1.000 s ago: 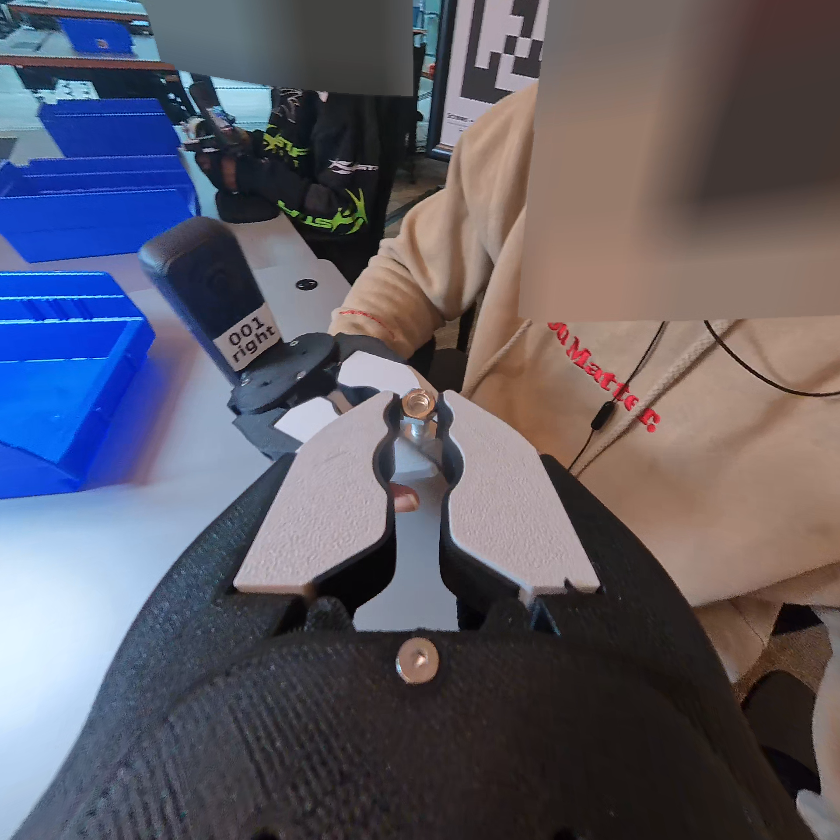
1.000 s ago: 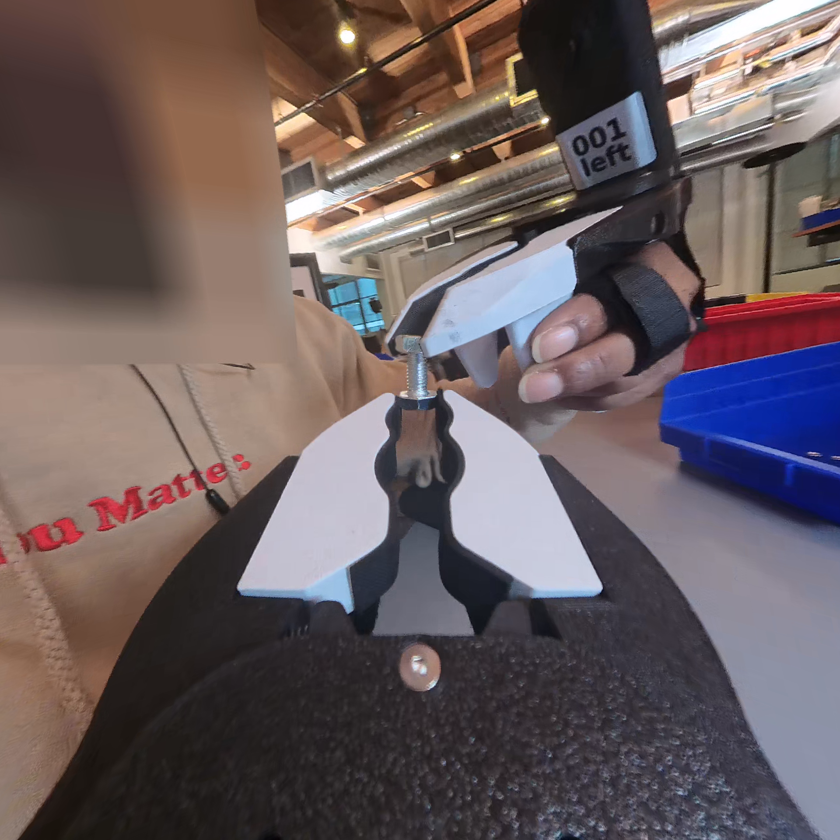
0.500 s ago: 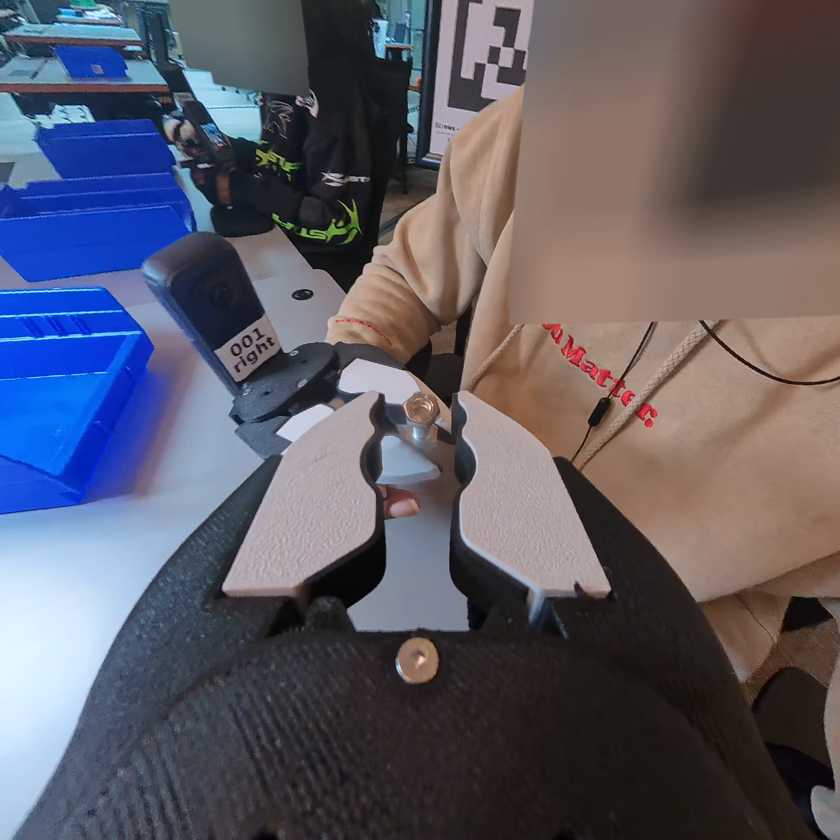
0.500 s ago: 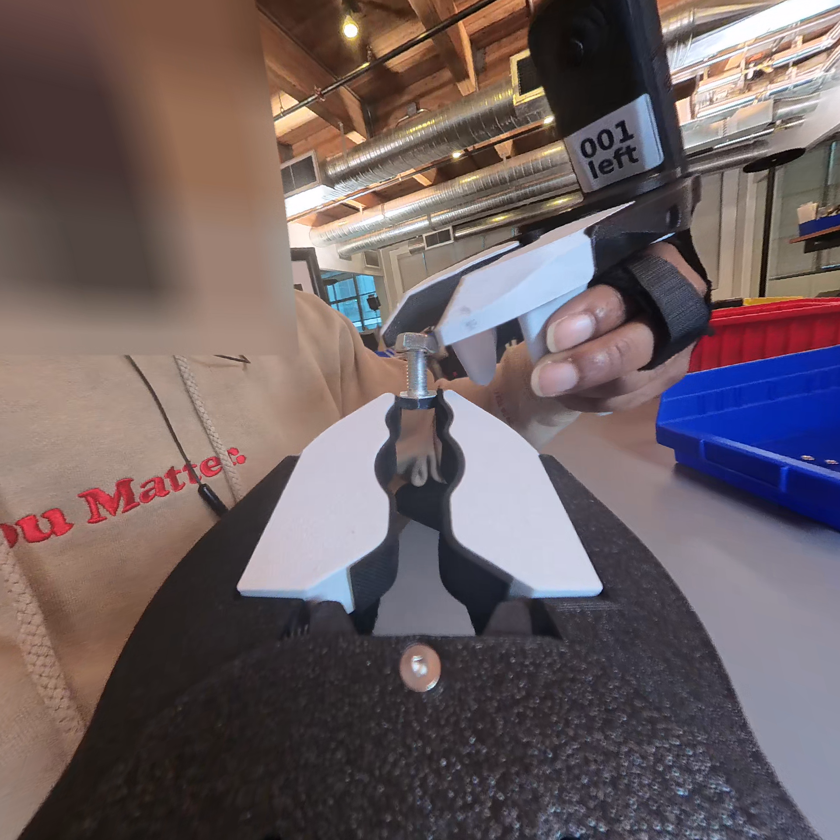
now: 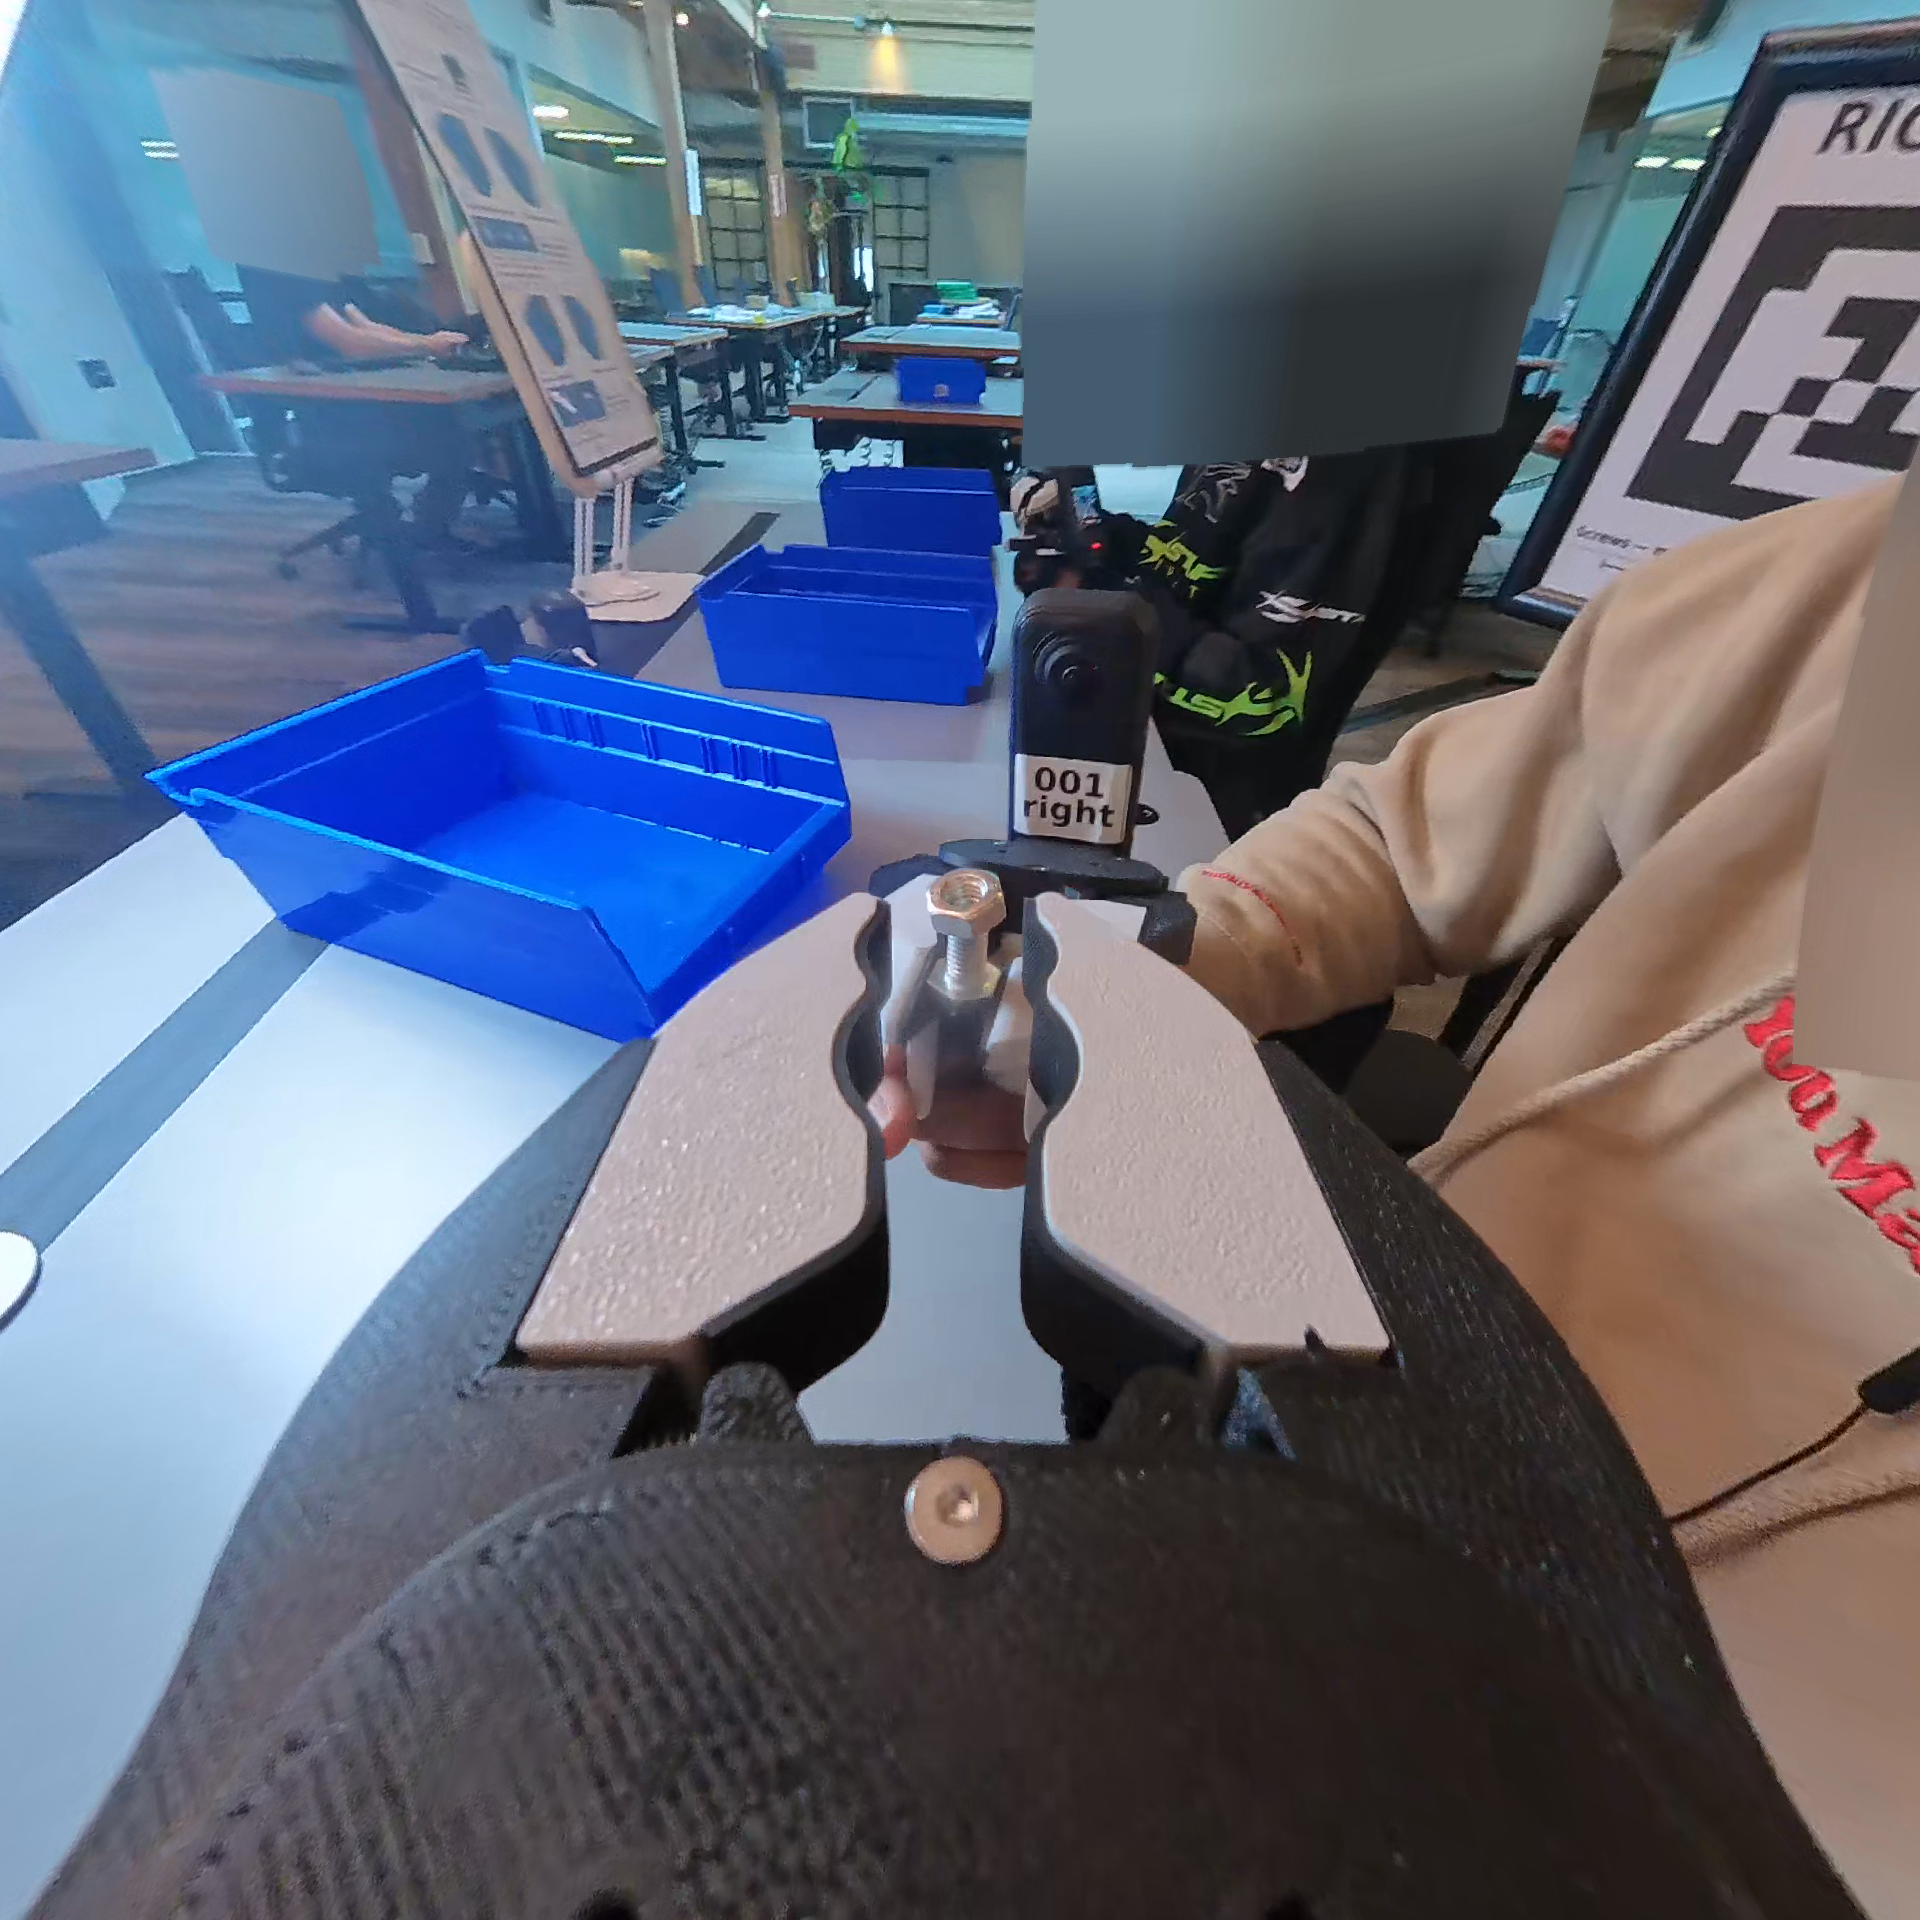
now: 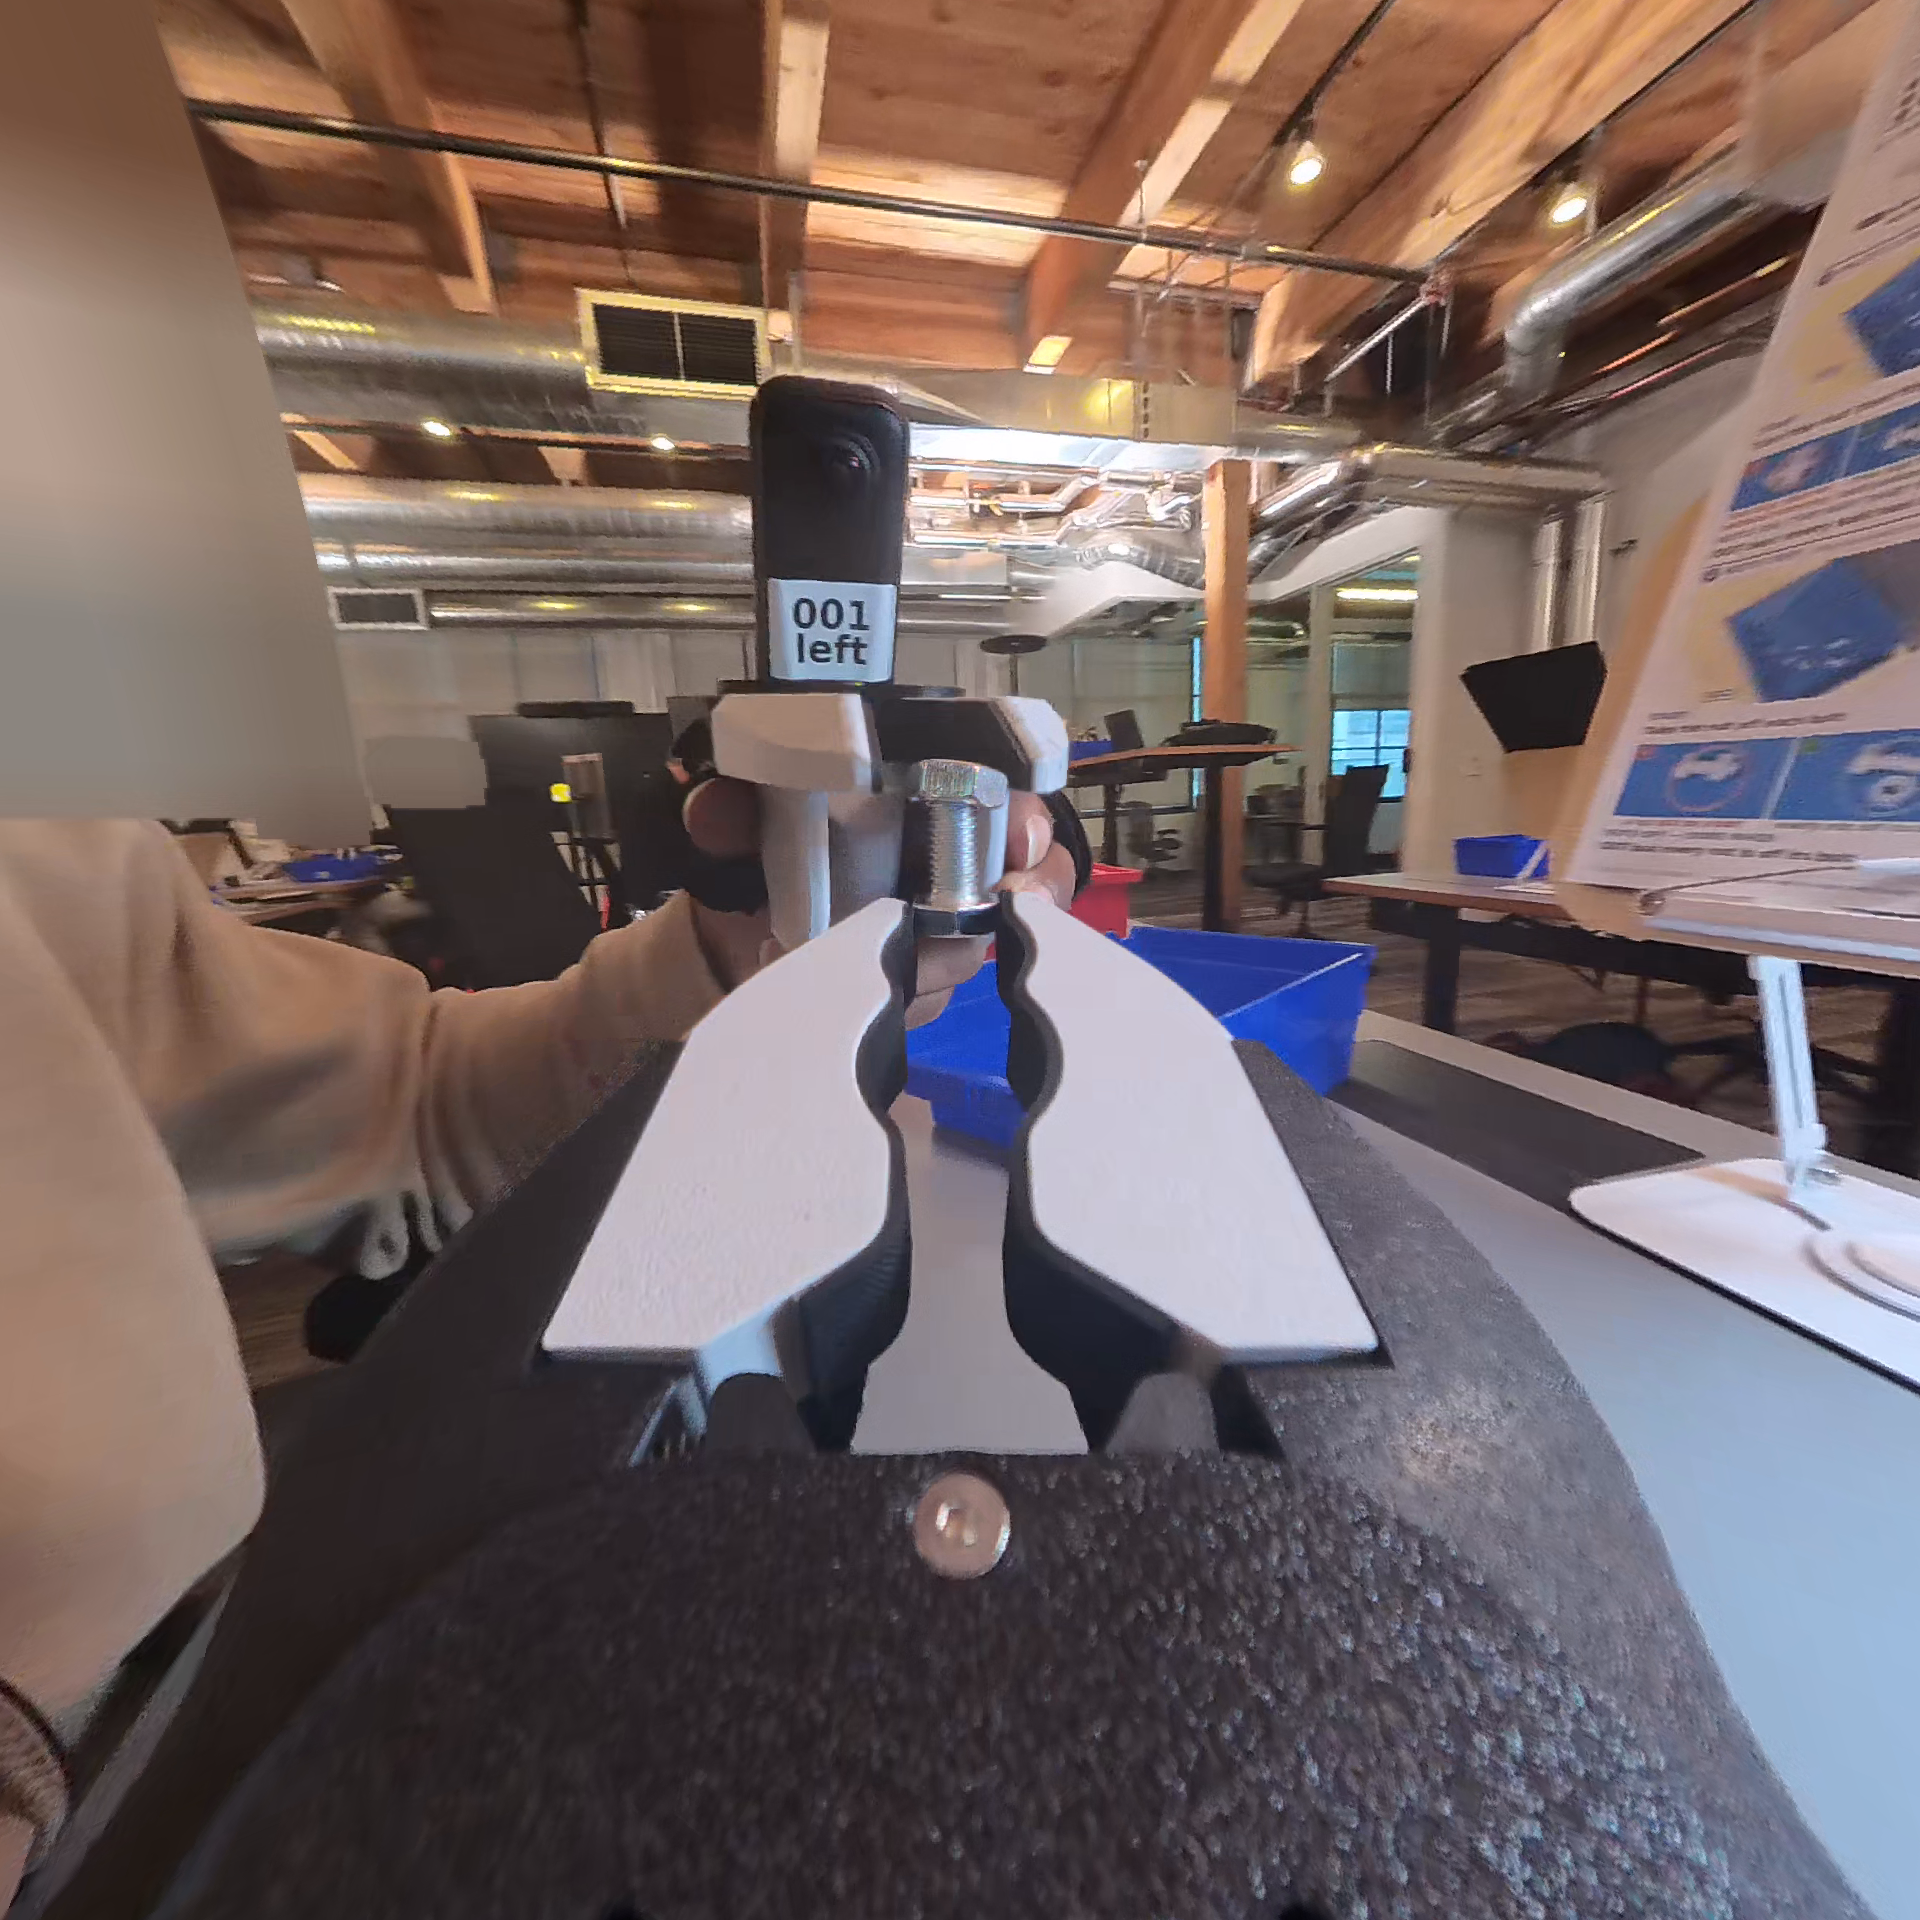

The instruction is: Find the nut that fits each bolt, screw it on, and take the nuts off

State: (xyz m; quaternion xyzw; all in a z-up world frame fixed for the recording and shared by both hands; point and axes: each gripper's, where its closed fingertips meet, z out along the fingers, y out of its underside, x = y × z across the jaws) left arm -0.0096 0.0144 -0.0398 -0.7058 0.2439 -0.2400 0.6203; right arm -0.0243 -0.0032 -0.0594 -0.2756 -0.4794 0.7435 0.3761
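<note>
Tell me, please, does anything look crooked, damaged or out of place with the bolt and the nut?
Nothing stands out. The right gripper is shut on the nut, and the bolt stands straight in it, head up. The open left gripper has a finger on either side of the head, apparently not touching. No damage shows.

Showing print on a white sticker [image 5: 1070,805] on the black camera [image 5: 1081,675] of the right gripper [image 5: 961,987] and on a like sticker [image 6: 831,629] above the left gripper [image 6: 914,790] — also bearing writing, red stitched lettering [image 5: 1829,1122] on a beige hoodie [image 5: 1621,831], a framed code sign [image 5: 1766,343] and a leaning instruction board [image 6: 1787,665].
</note>
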